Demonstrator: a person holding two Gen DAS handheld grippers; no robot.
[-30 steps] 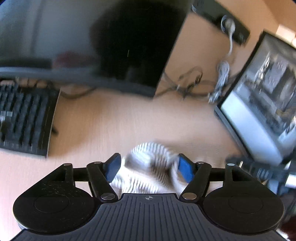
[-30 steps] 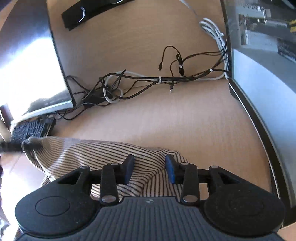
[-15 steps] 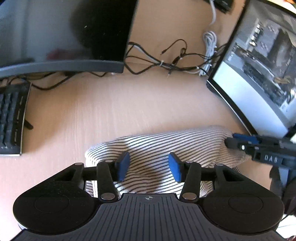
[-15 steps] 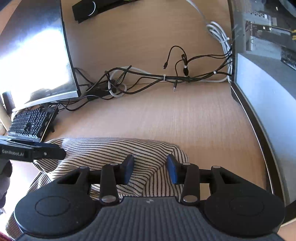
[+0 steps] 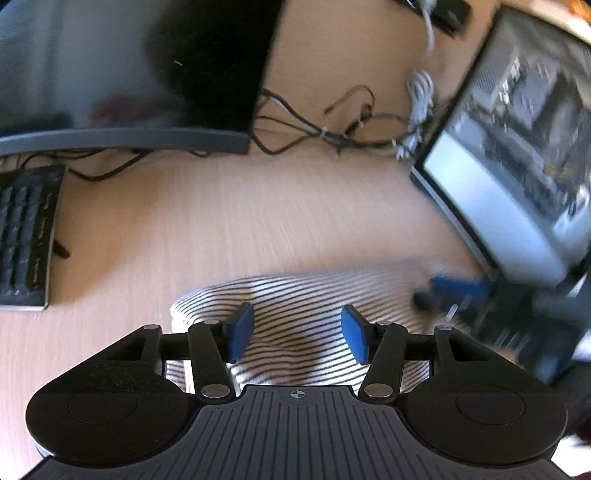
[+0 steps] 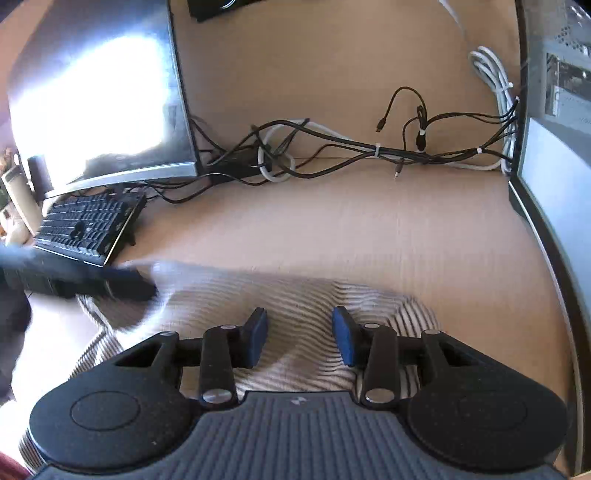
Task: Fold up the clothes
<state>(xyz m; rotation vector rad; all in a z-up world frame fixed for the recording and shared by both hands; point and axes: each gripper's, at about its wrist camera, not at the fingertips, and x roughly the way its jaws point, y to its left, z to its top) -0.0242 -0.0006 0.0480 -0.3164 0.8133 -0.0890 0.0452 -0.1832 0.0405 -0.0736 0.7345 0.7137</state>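
A black-and-white striped garment [image 5: 295,295] lies bunched on the wooden desk [image 5: 240,221], right under both grippers. My left gripper [image 5: 297,336] is open, its blue pads apart over the cloth, with nothing pinched. My right gripper [image 6: 300,339] is also open above the same striped garment [image 6: 295,295]. The right gripper [image 5: 454,291] shows as a blur at the cloth's right end in the left wrist view. In the right wrist view the left gripper [image 6: 110,284] is a blur over the cloth's left end.
A dark monitor [image 6: 103,103] and a black keyboard [image 6: 88,229] stand to the left. A tangle of cables [image 6: 351,151] runs along the back of the desk. A computer case [image 5: 517,147] closes off the right side, and a black bar [image 6: 221,5] lies at the far back.
Both views are now motion-blurred. The left jaws have widened a little. Each gripper appears slightly further in over the cloth in the other's view.
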